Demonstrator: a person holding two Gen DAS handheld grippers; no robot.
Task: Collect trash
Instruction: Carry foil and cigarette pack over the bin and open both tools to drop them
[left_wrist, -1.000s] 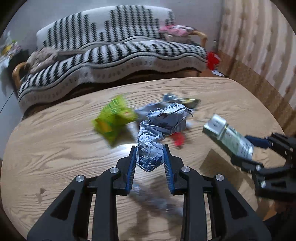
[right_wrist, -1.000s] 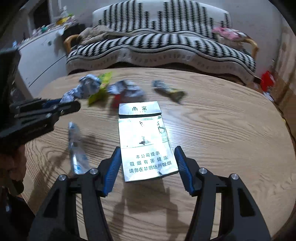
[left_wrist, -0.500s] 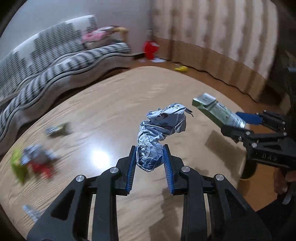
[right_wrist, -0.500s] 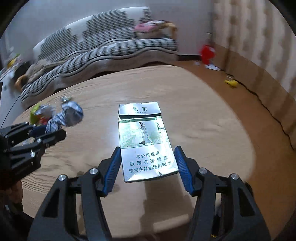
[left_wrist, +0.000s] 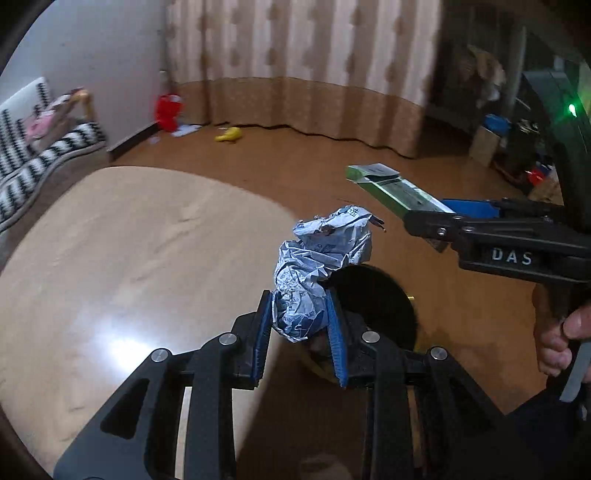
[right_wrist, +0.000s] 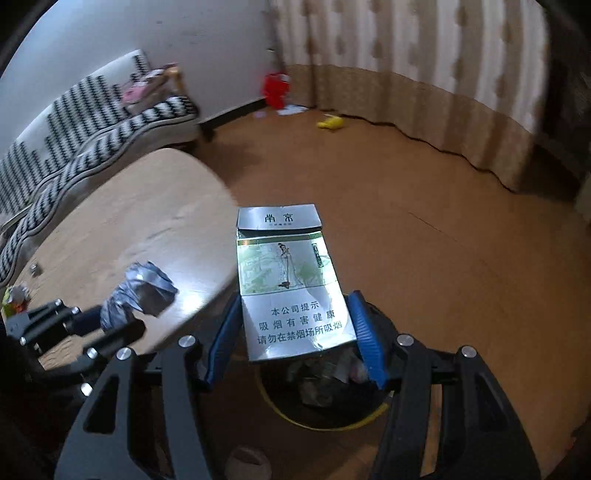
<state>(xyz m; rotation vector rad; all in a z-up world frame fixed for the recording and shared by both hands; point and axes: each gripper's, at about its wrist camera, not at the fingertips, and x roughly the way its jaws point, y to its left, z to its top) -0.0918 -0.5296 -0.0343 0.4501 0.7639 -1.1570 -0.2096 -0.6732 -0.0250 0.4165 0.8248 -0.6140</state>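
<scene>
My left gripper (left_wrist: 299, 325) is shut on a crumpled silver-blue wrapper (left_wrist: 321, 258), held at the table's right edge above a dark round bin (left_wrist: 373, 299). My right gripper (right_wrist: 295, 328) is shut on a flattened silver and green cigarette pack (right_wrist: 288, 280), held over the bin (right_wrist: 332, 398), which has a yellow rim and trash inside. In the left wrist view the right gripper (left_wrist: 424, 214) holds the pack (left_wrist: 391, 188) to the right of the wrapper. In the right wrist view the left gripper (right_wrist: 110, 321) with the wrapper (right_wrist: 140, 291) is at lower left.
The oval wooden table (left_wrist: 129, 258) lies to the left, with small trash bits at its far left (right_wrist: 16, 299). A striped sofa (right_wrist: 92, 122) stands behind it. A red object (right_wrist: 275, 88) and a yellow one (right_wrist: 332, 123) lie on the floor by the curtain.
Both grippers have swung right, away from the trash pile on the table, carrying the wrapper and the pack to the table's edge over the bin.
</scene>
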